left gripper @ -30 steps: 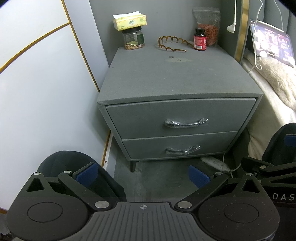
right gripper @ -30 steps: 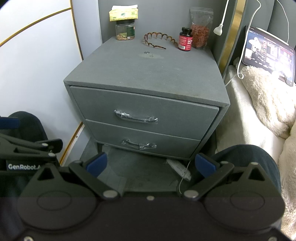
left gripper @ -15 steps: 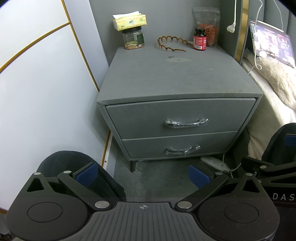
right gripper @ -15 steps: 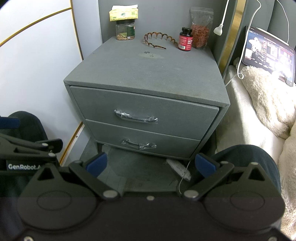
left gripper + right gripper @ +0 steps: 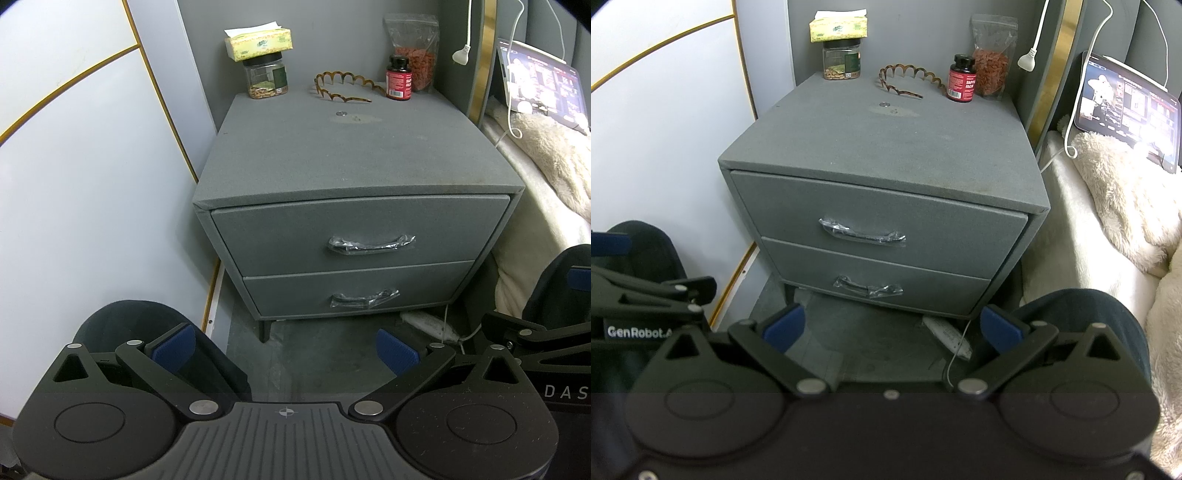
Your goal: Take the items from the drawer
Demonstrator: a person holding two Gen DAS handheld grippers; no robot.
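Both drawers are sitting closed, so the step in hand is likely opening one: the left gripper (image 5: 286,345), jaws spread and empty, and the right gripper (image 5: 892,328), equally released, are hovering well short of the nightstand (image 5: 347,155). The top drawer handle (image 5: 862,234), ahead of and above the jaws, is lying horizontal, facing the grippers. One gripper should be straddling the bar's middle from above and below, then pulling straight back.
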